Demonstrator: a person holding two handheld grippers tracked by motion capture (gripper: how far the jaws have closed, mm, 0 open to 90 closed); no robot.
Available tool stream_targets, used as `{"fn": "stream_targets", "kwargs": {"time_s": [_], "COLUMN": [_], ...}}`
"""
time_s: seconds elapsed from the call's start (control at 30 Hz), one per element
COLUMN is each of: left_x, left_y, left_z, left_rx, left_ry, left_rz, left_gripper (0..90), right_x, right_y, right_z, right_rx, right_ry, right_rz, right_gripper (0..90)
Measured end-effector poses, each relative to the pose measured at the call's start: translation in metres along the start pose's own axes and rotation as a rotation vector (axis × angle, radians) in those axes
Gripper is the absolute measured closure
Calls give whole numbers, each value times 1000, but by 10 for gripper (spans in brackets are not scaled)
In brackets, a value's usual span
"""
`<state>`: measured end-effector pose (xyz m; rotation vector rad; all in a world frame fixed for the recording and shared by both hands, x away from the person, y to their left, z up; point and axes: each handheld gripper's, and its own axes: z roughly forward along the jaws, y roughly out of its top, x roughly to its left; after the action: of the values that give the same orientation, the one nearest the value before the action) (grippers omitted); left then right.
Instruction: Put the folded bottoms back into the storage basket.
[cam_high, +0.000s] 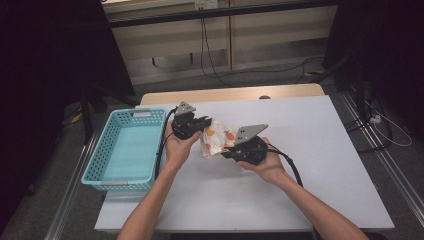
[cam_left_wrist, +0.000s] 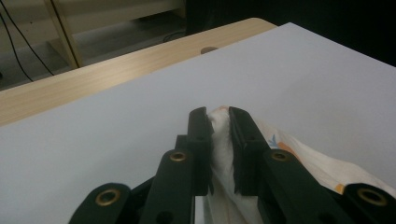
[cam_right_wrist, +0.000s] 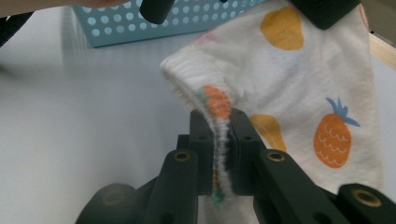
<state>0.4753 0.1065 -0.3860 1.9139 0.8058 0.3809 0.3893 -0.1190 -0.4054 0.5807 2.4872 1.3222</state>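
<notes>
We hold the fruit-print cloth (cam_high: 216, 138) pinched in both left gripper (cam_high: 202, 123) and right gripper (cam_high: 227, 150), lifted; next we carry it into the turquoise basket (cam_high: 102, 161).

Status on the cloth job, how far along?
Done: both grippers have hold of the fruit-print cloth; the left gripper and right gripper are each shut on an edge of it. In hand: the cloth hangs between them just above the white table. Left: the blue basket beside the left hand holds nothing yet, so the cloth probably goes there.
</notes>
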Motion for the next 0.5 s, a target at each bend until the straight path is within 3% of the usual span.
{"fn": "stream_targets", "kwargs": {"time_s": [0.07, 0.13, 0.2, 0.5], "left_x": [0, 0, 1, 10], "left_y": [2, 4, 6, 12], "left_z": [-1, -4, -7, -22], "left_rx": [-10, 1, -7, -42], "left_ry": [-2, 4, 3, 17], "left_rz": [-7, 18, 17, -16], "left_gripper": [800, 801, 800, 801], "right_x": [0, 1, 1, 4], "right_y": [0, 3, 5, 20], "right_z": [0, -1, -3, 0], "right_rx": [-6, -13, -20, -62], "right_ry": [2, 0, -2, 10], "right_rz": [2, 7, 2, 7], "right_gripper": [822, 822, 822, 822]}}
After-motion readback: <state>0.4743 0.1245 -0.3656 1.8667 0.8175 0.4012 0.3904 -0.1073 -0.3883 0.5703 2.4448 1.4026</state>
